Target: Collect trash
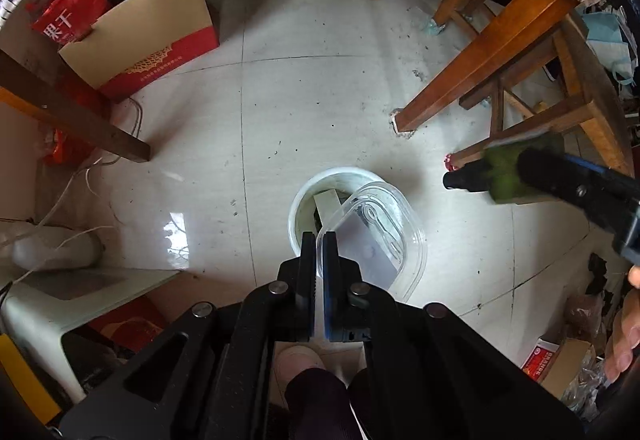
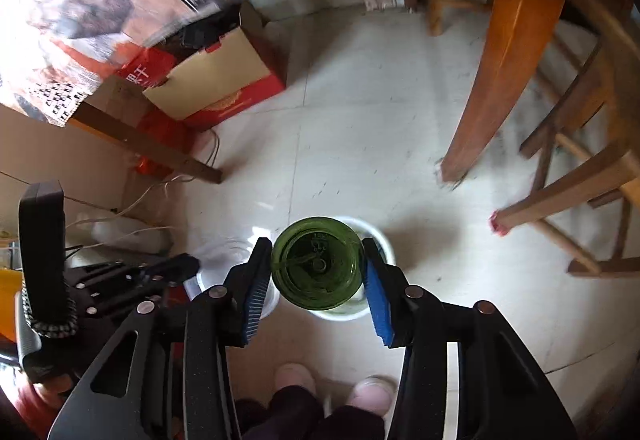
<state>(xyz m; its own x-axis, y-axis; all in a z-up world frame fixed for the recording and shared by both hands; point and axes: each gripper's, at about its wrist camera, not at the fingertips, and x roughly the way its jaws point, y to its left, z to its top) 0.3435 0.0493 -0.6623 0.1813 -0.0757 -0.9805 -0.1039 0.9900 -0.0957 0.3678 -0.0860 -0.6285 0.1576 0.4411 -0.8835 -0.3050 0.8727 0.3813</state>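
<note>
- While both tools point down at the tiled floor (image 1: 280, 88), one white bin (image 1: 298, 200) stands between two pink slippers and the wooden furniture legs.
- One left gripper (image 1: 319, 246) is pinched tight on the rim of one clear plastic container (image 1: 380, 236), which hangs tilted over the bin's mouth.
- One right gripper (image 2: 316, 272) has one green bottle (image 2: 318, 264) between its blue pads, above the bin; gaps show at both sides, so the pads do not press it.
- One red-and-tan cardboard box (image 1: 156, 36) sits well apart.
</note>
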